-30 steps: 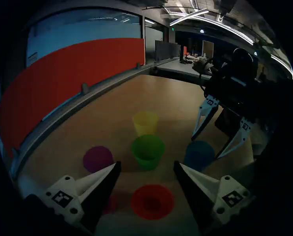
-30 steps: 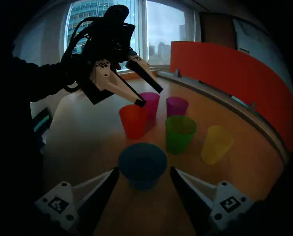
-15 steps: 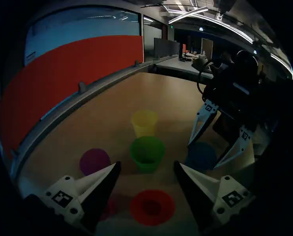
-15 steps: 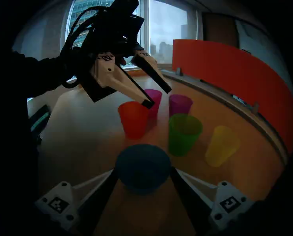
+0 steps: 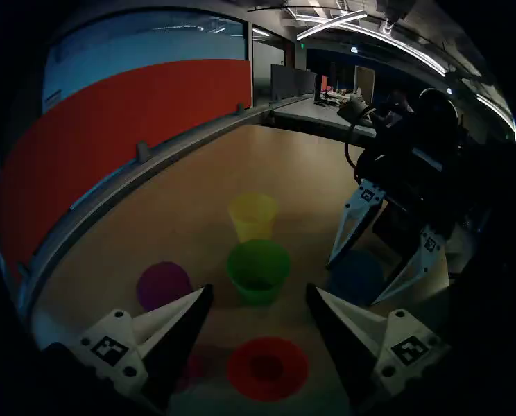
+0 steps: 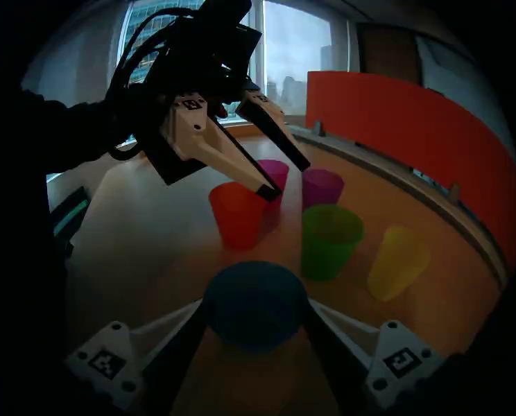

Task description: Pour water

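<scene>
between the spread fingers of the right gripper (image 6: pixel 254 303), the blue cup (image 6: pixel 254 320) is sitting upright on the wooden table (image 6: pixel 154 236), at the near edge of a cluster of cups. the fingers are flanking its wall on both sides, wide apart; whether their pads are touching it i cannot tell. the left gripper (image 6: pixel 288 180) is hanging open and empty just above the red cup (image 6: pixel 236 216), with the magenta cup (image 6: pixel 277 172), purple cup (image 6: pixel 324 187), green cup (image 6: pixel 331 239) and yellow cup (image 6: pixel 397 263) standing close by. every cup is looking like thin, smooth, slightly see-through plastic, round and tapering toward the base. i am judging the blue one light and springy: its wall is likely going to flex under a hard squeeze, and the taper is inviting it to slip downward. taking hold on opposite sides of the wall, a little under the rim, is looking wisest. whether water is lying inside is too dark to tell; if so, it is going to slosh when tilted.
</scene>
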